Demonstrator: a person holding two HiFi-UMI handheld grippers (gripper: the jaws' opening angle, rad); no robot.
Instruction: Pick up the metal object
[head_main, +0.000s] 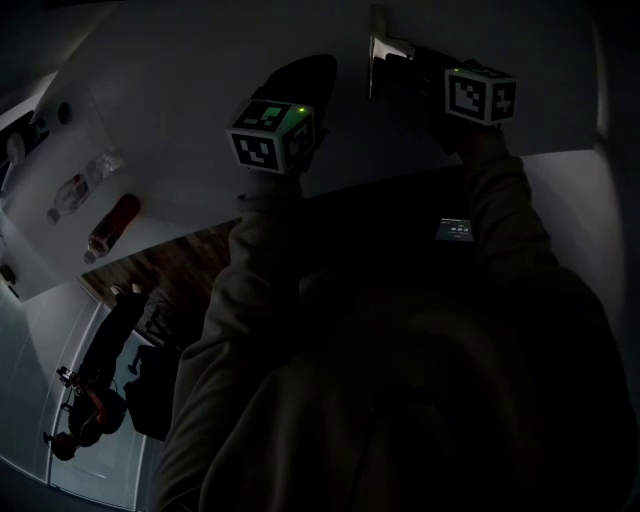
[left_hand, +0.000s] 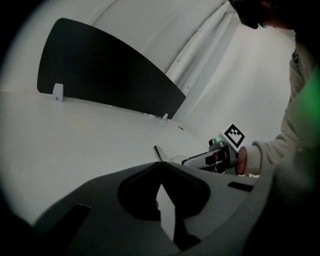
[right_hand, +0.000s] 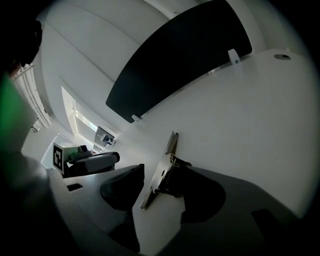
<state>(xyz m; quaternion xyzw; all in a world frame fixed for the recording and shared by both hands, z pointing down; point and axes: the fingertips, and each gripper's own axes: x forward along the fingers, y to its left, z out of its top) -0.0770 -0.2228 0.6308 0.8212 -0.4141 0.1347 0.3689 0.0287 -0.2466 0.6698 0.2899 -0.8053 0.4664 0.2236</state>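
white table (right_hand: 240, 110), metal object (right_hand: 171, 144) touching right tool (right_hand: 161, 169)

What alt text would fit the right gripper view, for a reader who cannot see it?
A metal object stands on edge between the open jaws of the right tool, against the right jaw and clear of the left. Around it is a white table, with a dark panel behind and the left tool at the left.
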